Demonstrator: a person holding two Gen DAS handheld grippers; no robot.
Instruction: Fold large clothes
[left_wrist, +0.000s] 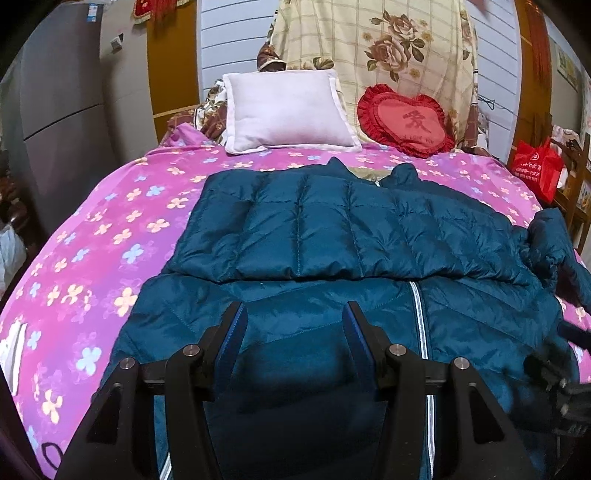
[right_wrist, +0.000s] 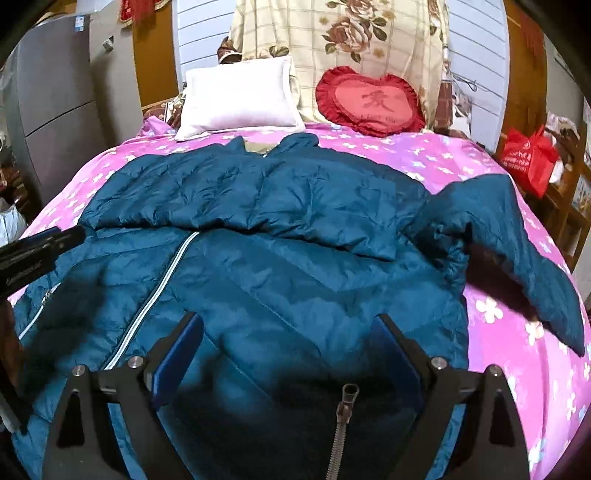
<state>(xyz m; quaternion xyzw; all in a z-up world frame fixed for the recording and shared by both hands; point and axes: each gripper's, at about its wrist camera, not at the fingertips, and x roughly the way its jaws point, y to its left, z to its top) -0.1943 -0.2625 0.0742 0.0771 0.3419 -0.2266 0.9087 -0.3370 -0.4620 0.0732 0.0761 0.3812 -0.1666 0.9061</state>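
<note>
Jacket (left_wrist: 332, 236) lies collar toward the pillows, one sleeve folded across; both hand-held grippers, left (left_wrist: 294, 325) and right (right_wrist: 288, 341), hover released; bedspread (left_wrist: 110, 236) free alongside.

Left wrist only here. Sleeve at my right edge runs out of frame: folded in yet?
Observer: No. The sleeve lies spread on the bedspread, clear of the jacket front.
Operator: Right jaws holding anything?
Observer: No. The right gripper is open over the jacket near its hem, pinching nothing.
Operator: Where's the zipper pull?
Observer: The zipper pull lies low in the frame, between the right jaws.
</note>
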